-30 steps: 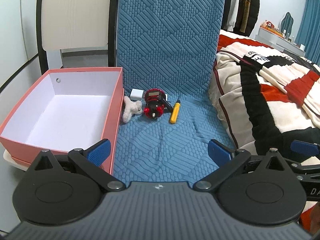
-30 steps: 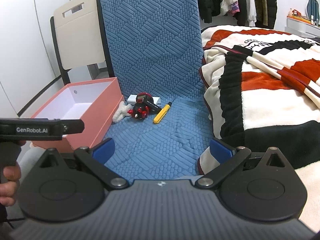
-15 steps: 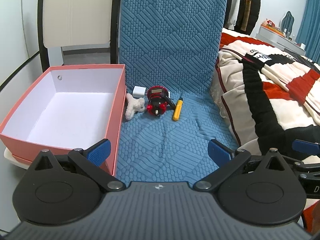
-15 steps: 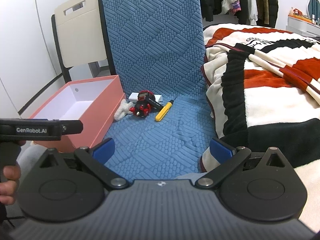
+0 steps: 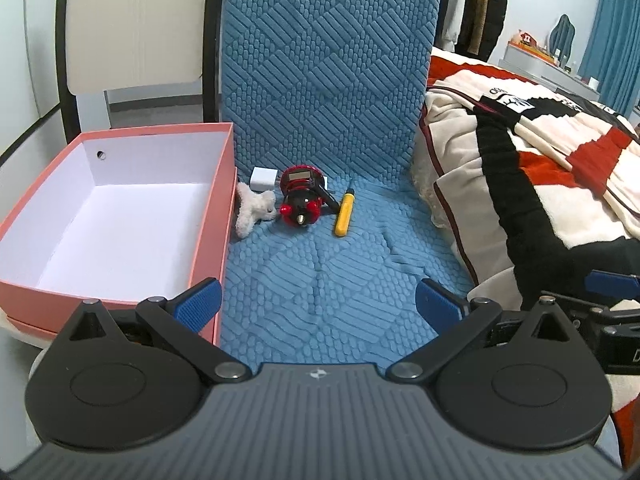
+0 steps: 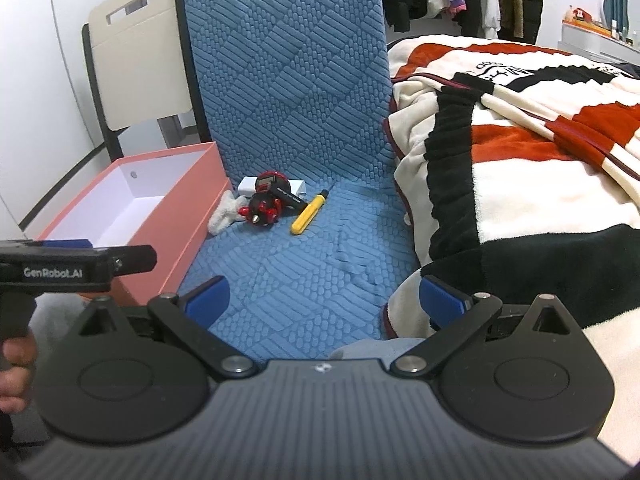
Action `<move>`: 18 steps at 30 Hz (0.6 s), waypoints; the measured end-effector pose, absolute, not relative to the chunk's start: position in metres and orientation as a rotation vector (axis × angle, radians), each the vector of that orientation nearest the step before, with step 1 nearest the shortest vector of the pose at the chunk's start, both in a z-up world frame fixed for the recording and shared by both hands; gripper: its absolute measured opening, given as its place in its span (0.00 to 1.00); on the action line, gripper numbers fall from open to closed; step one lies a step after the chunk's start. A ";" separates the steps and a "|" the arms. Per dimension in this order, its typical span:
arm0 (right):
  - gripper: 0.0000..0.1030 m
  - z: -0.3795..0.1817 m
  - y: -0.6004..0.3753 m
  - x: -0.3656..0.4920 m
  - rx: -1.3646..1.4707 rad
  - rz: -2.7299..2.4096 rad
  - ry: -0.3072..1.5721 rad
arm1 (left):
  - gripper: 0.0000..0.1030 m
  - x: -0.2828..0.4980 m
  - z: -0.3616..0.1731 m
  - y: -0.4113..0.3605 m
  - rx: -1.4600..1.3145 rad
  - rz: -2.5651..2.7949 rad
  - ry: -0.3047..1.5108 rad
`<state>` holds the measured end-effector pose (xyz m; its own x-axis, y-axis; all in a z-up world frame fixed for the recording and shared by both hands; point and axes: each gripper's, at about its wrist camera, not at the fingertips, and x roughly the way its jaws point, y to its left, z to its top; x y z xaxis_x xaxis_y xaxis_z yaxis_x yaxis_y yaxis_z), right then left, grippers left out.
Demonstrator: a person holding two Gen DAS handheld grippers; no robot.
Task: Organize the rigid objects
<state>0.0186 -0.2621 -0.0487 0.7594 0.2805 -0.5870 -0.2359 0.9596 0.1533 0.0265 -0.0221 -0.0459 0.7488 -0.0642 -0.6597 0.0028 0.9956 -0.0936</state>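
Opening stage of the sorting task, both tools at standoff and nothing yet picked up. From left to right: the pink box, open-topped with a white interior and nothing visible inside, stands at the left edge of the blue quilted mat and is judged to be the receptacle. Just beside its right wall lies a small white plush toy, soft and so probably not among the rigid items; behind it sits a white charger block. Next comes the red-and-black gadget, with a black bar resting against it, then the yellow screwdriver, lying apart from the cluster with its tip pointing away from the cameras. A red, black and cream blanket borders the mat on the right. The left gripper hovers low over the near end of the mat with its jaws spread wide and nothing between them; the right gripper is likewise wide apart and unloaded, well short of the objects. The next move appears to call for an advance toward the cluster and a closing across one rigid piece; the screwdriver offers the clearest approach. The plush and the tight grouping around the gadget may crowd a finger.
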 end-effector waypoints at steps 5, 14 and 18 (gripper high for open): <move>1.00 -0.051 -0.263 0.020 0.072 0.265 0.653 | 1.00 0.032 -0.051 -0.020 -0.092 -0.032 0.732; 1.00 -0.060 -0.263 0.034 0.081 0.239 0.668 | 1.00 0.055 -0.061 -0.005 -0.099 -0.040 0.747; 1.00 -0.065 -0.261 0.044 0.091 0.245 0.657 | 1.00 0.067 -0.071 -0.008 -0.075 -0.047 0.744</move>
